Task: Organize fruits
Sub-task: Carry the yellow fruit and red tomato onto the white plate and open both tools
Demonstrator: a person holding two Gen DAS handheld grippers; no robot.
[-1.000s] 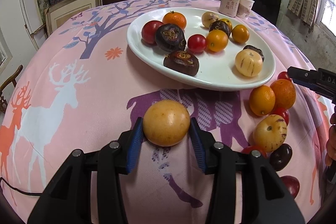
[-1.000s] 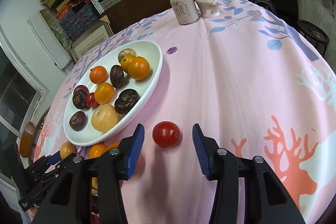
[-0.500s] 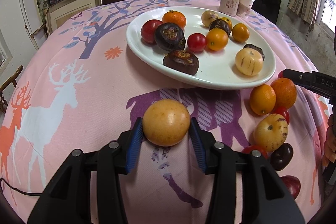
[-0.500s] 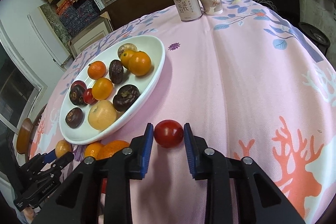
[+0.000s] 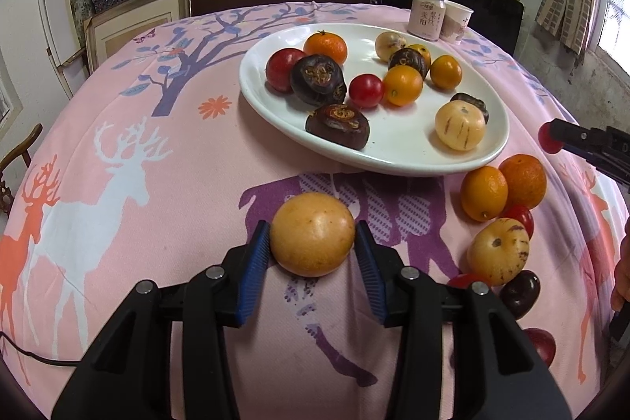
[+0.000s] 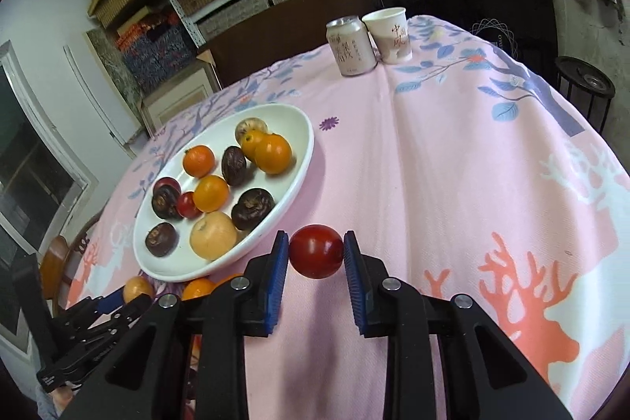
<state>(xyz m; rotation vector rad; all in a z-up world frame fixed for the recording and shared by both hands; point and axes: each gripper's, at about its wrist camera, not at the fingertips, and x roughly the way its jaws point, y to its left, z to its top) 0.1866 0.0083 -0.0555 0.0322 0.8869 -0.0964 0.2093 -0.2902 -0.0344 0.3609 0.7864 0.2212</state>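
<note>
My left gripper (image 5: pixel 313 237) is shut on a round yellow-orange fruit (image 5: pixel 311 223) low over the pink tablecloth, in front of the white oval plate (image 5: pixel 397 160). The plate holds several oranges, dark water chestnuts, red tomatoes and pale melons. In the right wrist view my right gripper (image 6: pixel 316 248) is shut on a red tomato (image 6: pixel 317 256) just off the cloth, beside the plate's (image 6: pixel 283 115) near rim. From the left wrist view the right gripper's tip with that tomato (image 5: pixel 545 140) shows at the right edge.
Loose fruit lies right of my left gripper: two oranges (image 5: pixel 483 192), a speckled melon (image 5: pixel 498 251), a dark plum (image 5: pixel 519 288) and small tomatoes. A drink can (image 6: pixel 350 46) and a paper cup (image 6: pixel 390 34) stand at the table's far side. A person's hand (image 5: pixel 622 274) shows at the right edge.
My right gripper's jaws came together on the red tomato and rose slightly with it. The left gripper and its yellow fruit stayed put.
</note>
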